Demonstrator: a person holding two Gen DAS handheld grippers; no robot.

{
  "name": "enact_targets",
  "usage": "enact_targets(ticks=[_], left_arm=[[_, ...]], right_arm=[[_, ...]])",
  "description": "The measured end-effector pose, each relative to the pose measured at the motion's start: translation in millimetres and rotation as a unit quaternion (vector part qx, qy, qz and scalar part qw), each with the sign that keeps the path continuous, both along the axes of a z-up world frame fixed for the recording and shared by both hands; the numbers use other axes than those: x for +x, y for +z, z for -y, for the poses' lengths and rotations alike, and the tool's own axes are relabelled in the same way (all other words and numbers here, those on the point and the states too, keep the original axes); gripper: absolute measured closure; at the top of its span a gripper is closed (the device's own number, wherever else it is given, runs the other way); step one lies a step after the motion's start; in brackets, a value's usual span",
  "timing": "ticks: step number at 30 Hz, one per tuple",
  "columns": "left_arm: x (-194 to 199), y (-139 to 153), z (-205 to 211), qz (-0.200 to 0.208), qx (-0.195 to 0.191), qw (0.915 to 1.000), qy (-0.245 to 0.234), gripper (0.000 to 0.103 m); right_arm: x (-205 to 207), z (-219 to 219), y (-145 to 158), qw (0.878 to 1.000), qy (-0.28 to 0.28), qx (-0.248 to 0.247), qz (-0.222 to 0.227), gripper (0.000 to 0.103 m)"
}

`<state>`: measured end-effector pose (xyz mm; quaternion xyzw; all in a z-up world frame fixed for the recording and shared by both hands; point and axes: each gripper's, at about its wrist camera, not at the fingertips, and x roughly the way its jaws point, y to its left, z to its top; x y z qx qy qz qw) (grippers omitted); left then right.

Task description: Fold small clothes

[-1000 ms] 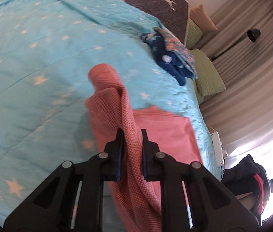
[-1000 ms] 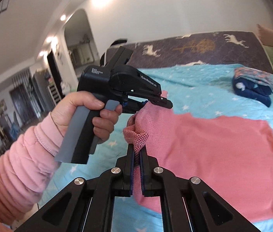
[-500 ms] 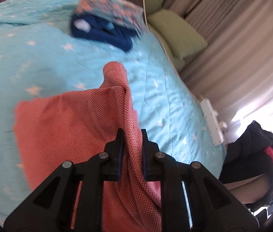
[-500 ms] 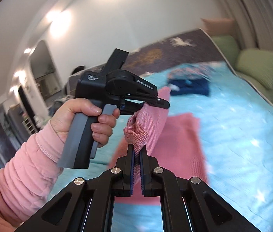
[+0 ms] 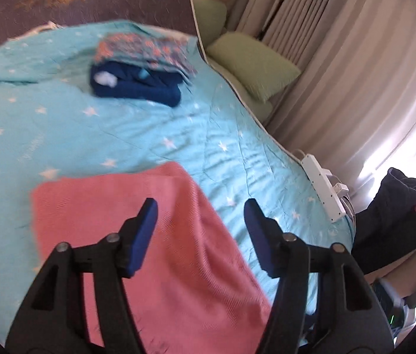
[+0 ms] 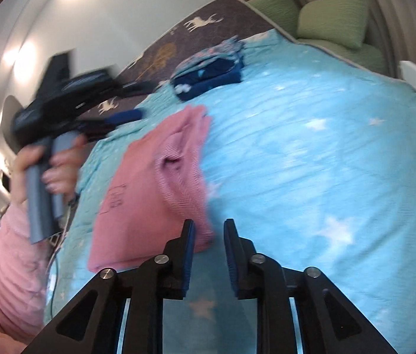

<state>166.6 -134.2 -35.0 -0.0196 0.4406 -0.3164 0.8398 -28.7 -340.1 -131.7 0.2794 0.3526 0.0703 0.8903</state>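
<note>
The landmark here is the pink garment (image 5: 137, 236), which lies folded over on the turquoise star-print bedspread (image 5: 119, 135).

Furthest left of the garment, seen from the right wrist camera, the person's left hand (image 6: 51, 171), in a pink sleeve, grips the handle of the left gripper (image 6: 119, 109), which is blurred and held above the bedspread, apart from the cloth. In its own camera, the left gripper (image 5: 200, 227) has its jaws spread wide with nothing between them; the garment lies below and between them, mostly under the left finger, its far edge running across the bedspread.

In the right wrist view the pink garment (image 6: 155, 188) is a long rumpled strip with a raised fold near its middle. The right gripper (image 6: 208, 236) sits just beside the garment's near right corner, jaws parted and holding nothing; the left fingertip overlaps the cloth's edge, though contact cannot be judged.

Beyond the garment, well apart, a stack of folded clothes (image 5: 140, 70) rests on the bedspread, dark blue under a floral piece. To the right of the garment, past the bed's edge, are green pillows (image 5: 252, 65), curtains (image 5: 355, 73) and a white power strip (image 5: 323, 188).
</note>
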Motion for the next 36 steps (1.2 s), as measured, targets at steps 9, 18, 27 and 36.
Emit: enact_targets(ticks=[9,18,27,36], left_arm=[[-63,-41,-68,0.018,0.088,0.9947,0.049,0.04],[-84,-84,-81,-0.015,0.118,0.9915,0.054,0.038],[-88,-64,-85,0.001,0.106,0.9932,0.048,0.038],[-52,-24,-51,0.068,0.111,0.9913,0.019,0.038]], right_arm=[[16,-12,51,0.995,0.069,-0.042,0.061,0.082],[93,-39,2,0.994,0.085,-0.052,-0.042,0.103],[73,4,30,0.999,0.045,-0.02,-0.023,0.095],[126,-25,38,0.994,0.087,-0.068,-0.026,0.082]])
